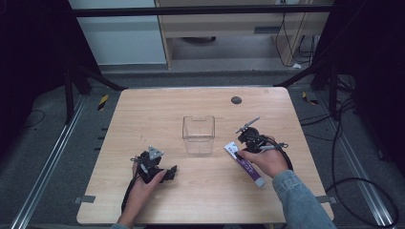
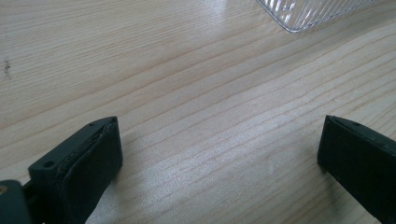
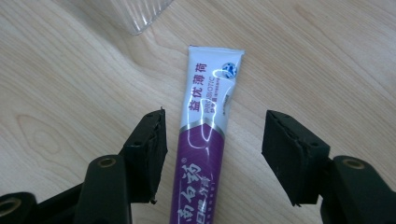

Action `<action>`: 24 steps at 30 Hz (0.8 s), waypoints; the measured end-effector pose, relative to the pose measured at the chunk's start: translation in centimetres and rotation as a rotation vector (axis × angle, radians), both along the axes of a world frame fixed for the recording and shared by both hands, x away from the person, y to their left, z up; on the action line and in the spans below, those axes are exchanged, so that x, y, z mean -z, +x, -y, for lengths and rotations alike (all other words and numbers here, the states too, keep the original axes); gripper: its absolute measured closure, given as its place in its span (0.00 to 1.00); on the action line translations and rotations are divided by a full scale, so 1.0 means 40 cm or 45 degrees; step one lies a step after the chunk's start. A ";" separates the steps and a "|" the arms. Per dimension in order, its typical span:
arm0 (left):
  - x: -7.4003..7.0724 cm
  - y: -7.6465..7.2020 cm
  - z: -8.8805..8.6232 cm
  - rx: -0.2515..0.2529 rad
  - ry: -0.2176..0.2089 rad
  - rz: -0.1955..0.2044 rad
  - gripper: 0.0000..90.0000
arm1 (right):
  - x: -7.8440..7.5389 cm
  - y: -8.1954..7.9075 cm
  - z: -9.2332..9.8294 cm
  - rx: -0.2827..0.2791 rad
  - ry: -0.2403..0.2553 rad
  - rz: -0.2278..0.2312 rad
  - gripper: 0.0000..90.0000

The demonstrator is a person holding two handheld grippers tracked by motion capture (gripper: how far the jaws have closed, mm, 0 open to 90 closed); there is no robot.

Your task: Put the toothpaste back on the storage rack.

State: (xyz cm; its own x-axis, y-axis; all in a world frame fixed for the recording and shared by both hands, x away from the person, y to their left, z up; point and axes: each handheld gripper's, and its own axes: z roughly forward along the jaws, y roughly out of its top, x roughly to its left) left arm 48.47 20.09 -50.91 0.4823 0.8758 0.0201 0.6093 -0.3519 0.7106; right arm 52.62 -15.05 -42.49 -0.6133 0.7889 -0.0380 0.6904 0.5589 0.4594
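Note:
A purple and white toothpaste tube lies flat on the wooden table, its white crimped end toward a clear plastic box. My right gripper hovers over the tube. In the right gripper view the tube runs up between the two black jaws of that gripper, with a gap on each side, so the jaws stand open around it. My left gripper rests low at the table's front left. Its jaws are spread wide over bare wood, nothing between them.
The clear box stands upright mid-table; one corner of it shows ahead of the left gripper and an edge just beyond the tube. A small dark round mark sits near the table's far edge. Cables trail on the floor at right.

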 end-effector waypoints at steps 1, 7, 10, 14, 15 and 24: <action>0.000 0.000 0.000 0.000 0.000 0.000 0.00 | 0.001 0.002 0.001 0.006 0.001 -0.004 0.45; 0.000 0.000 0.000 0.000 0.000 0.000 0.00 | 0.008 0.006 0.001 -0.003 -0.007 -0.024 0.51; 0.000 0.000 0.000 0.000 0.000 0.000 0.00 | 0.012 0.007 -0.002 -0.013 -0.013 -0.026 0.52; 0.000 0.000 0.000 0.000 0.000 0.000 0.00 | 0.012 0.009 -0.007 -0.001 -0.008 -0.039 0.55; 0.000 0.000 0.000 0.001 0.000 0.000 0.00 | 0.013 0.009 -0.008 -0.006 -0.010 -0.037 0.55; 0.000 0.002 0.001 0.008 0.002 -0.001 0.00 | 0.043 0.015 -0.012 0.004 -0.034 -0.073 0.55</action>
State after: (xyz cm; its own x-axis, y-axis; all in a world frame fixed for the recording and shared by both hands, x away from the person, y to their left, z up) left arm 48.57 20.06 -50.90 0.4877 0.8728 0.0212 0.6074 -0.3566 0.7098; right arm 53.24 -14.57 -44.22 -0.6127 0.7899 -0.0234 0.7170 0.5681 0.4039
